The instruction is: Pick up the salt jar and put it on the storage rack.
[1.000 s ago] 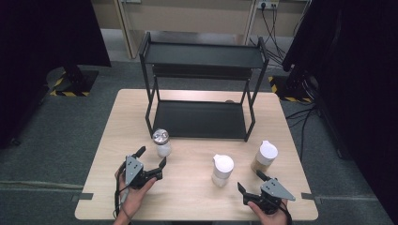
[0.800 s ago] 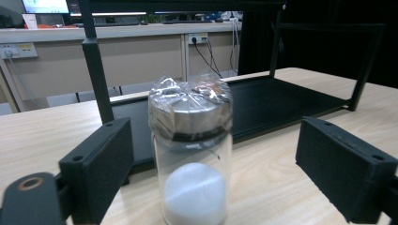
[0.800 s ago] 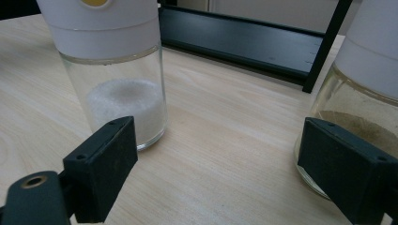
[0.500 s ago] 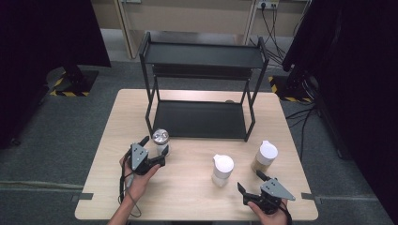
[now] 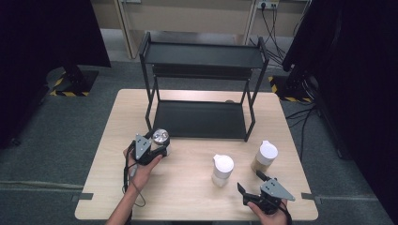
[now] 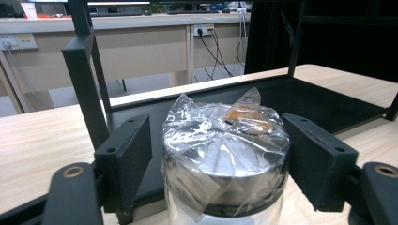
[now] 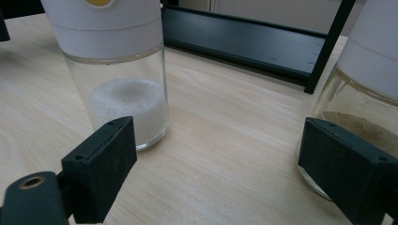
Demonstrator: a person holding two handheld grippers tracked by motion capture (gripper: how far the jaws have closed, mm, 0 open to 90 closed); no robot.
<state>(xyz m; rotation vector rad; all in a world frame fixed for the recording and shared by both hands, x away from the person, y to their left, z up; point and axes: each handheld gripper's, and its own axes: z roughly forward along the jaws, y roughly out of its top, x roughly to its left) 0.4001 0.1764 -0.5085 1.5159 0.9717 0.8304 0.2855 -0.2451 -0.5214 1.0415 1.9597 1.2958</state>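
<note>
— The wrapped jar first: where is it?

— On the worktop, upright at the front left foot of the black rack, long axis vertical, its plastic-covered silver lid facing up. My left tongs have just been closing around its top; the pads sit very near the lid, but I cannot tell whether they press on it yet.

— So which step?

— Grasping, I judge. Next calls for firm contact, then a straight lift clear of the rack post.

— Your right tongs?

— Apart, resting between the white-lidded jars, holding nothing.
</note>
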